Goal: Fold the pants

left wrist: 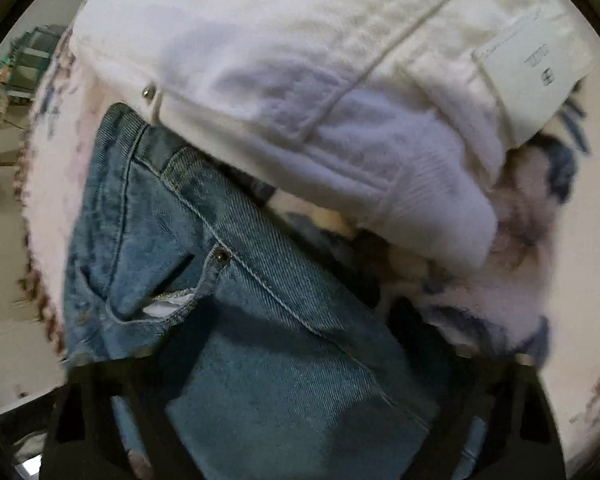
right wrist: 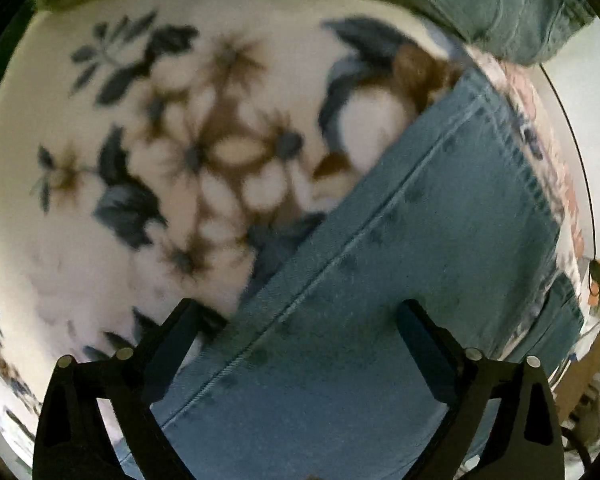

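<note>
So the blue jeans (right wrist: 400,280) are lying on a fuzzy floral blanket (right wrist: 148,160), and in the right wrist view one leg runs as a long strip from between the fingers at about 6 o'clock up toward 1 o'clock, side seam following the same line. That diagonal is the thing to care about, imo: any fold has to go across or along it. The right gripper (right wrist: 300,320) is spread wide with the denim sitting between its two black fingers (right wrist: 424,344), not pinched, just straddling the leg from above and tipped down at the fabric. In the left wrist view the left gripper (left wrist: 296,400) is over the top end of the jeans, front pocket (left wrist: 152,300) and rivet at 9 o'clock, the seam running from 10 to 5 o'clock. Its fingers are mostly dark blobs at the bottom edge with denim filling the space between, so I honestly can't tell if it's clamped or loose. A folded pair of white jeans (left wrist: 300,100) sits just beyond at 12 o'clock, overlapping the blue waistband edge. My guess is each hand is nearer its own end, leg right, waist left.
</note>
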`<act>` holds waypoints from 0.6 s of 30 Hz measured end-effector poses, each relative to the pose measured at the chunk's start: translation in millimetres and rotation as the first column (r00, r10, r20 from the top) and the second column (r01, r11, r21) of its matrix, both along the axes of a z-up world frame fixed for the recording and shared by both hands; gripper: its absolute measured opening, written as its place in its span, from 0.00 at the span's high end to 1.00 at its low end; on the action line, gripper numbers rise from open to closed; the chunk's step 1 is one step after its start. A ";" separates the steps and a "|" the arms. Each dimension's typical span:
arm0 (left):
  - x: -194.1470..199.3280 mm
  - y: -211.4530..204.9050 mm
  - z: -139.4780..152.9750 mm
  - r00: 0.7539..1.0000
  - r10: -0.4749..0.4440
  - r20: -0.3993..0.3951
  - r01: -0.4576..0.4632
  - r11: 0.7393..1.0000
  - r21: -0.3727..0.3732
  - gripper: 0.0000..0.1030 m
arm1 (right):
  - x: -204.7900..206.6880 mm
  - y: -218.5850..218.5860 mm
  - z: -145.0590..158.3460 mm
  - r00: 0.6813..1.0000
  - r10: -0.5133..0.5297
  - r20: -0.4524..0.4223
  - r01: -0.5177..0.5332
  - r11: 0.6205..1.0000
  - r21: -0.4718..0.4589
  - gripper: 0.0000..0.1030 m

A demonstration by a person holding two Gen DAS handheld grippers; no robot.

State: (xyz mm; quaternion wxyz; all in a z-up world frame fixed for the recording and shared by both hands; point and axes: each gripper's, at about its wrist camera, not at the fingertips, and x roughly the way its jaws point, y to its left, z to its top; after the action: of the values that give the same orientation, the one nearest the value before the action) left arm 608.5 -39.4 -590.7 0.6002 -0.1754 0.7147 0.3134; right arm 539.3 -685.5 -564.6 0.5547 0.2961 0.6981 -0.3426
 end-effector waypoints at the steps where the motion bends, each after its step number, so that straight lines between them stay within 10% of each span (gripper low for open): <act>1: -2.1 -0.2 5.2 1.000 -0.014 0.019 0.014 1.000 -0.006 0.47 | -1.7 -0.3 -1.4 1.000 -0.006 0.010 0.006 1.000 -0.001 0.18; 3: -8.7 0.4 18.7 0.996 -0.045 0.074 0.048 0.998 -0.039 0.65 | -8.3 0.3 0.8 1.000 0.002 0.028 -0.001 1.000 -0.020 0.44; 5: -17.5 2.3 31.4 0.990 -0.045 0.136 0.058 0.994 -0.093 0.80 | -16.3 1.1 6.6 0.998 -0.008 0.056 0.009 1.000 -0.018 0.92; 18: -194.9 46.9 171.4 0.899 0.052 0.434 0.094 0.946 -0.309 0.93 | -165.6 22.8 138.4 0.967 0.050 0.250 -0.028 0.995 -0.092 0.94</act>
State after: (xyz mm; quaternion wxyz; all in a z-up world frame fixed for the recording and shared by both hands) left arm 413.6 7.6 -419.2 0.7116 -0.3289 0.6052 0.1387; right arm 373.7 -662.7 -426.1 0.6577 0.2989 0.6120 -0.3217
